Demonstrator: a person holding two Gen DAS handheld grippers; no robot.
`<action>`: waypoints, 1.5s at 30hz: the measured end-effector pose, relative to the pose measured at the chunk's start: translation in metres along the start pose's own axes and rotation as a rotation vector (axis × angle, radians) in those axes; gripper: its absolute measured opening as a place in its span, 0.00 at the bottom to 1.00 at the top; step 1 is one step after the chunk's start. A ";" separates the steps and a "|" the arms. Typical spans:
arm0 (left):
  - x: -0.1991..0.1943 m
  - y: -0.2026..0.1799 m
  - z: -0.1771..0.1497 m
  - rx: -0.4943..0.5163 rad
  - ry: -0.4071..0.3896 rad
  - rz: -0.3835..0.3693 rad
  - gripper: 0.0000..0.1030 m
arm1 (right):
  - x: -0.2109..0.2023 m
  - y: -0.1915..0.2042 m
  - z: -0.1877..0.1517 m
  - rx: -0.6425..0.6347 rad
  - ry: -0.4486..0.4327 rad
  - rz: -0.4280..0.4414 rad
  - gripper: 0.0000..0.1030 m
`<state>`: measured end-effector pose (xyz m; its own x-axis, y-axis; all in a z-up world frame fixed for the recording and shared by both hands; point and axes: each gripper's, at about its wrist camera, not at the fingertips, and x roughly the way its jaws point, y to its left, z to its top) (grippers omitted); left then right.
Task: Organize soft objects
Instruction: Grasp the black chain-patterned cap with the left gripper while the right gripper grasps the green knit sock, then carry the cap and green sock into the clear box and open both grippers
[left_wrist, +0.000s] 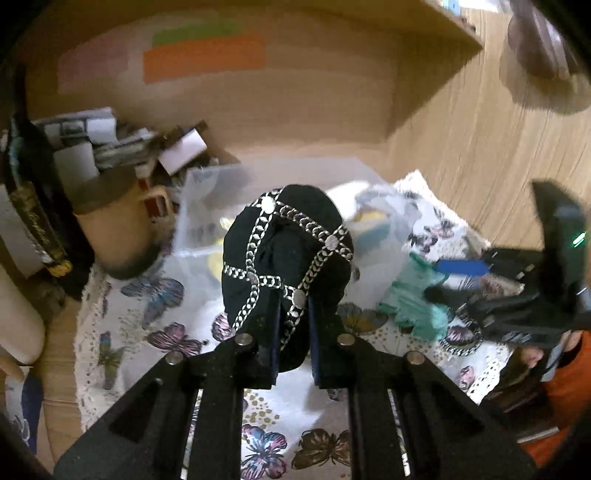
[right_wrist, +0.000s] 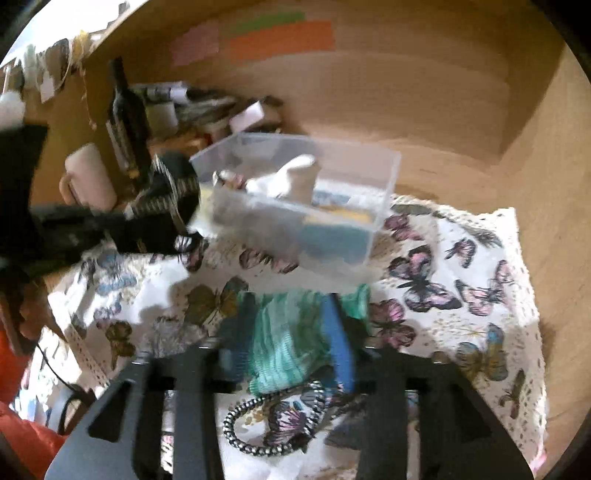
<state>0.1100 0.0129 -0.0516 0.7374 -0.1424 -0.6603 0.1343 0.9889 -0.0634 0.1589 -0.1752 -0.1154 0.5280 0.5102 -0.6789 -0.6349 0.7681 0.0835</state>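
My left gripper (left_wrist: 293, 306) is shut on a black cloth with silver chain trim (left_wrist: 291, 229) and holds it clear above the butterfly-print mat (left_wrist: 155, 314). From the right wrist view the same black cloth (right_wrist: 173, 192) hangs blurred at the left, beside the clear plastic box (right_wrist: 384, 173). My right gripper (right_wrist: 290, 332) is down on the mat, its blue pads (right_wrist: 341, 339) apart, with a crumpled green cloth (right_wrist: 284, 343) lying between them. In the left wrist view the right gripper (left_wrist: 458, 280) shows at the right, over the green cloth (left_wrist: 413, 306).
The clear box (left_wrist: 207, 206) holds a white soft thing (right_wrist: 291, 181) and yellow and blue pieces. A black-and-white beaded ring (right_wrist: 258, 424) lies under my right gripper. A beige mug (left_wrist: 110, 229), a dark bottle (left_wrist: 33, 192) and clutter stand at the back left. An orange sleeve (left_wrist: 565, 387) shows.
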 end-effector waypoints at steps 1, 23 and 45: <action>-0.004 0.000 0.001 -0.003 -0.010 -0.001 0.12 | 0.007 0.003 -0.001 -0.016 0.020 -0.010 0.41; 0.014 0.010 -0.023 -0.005 0.102 -0.001 0.70 | -0.011 -0.005 0.003 0.066 -0.071 0.017 0.08; 0.000 0.027 -0.007 -0.060 0.011 0.004 0.15 | -0.052 0.010 0.035 0.024 -0.248 0.000 0.08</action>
<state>0.1091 0.0396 -0.0581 0.7307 -0.1383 -0.6685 0.0911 0.9903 -0.1052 0.1451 -0.1808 -0.0539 0.6523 0.5870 -0.4796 -0.6227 0.7757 0.1024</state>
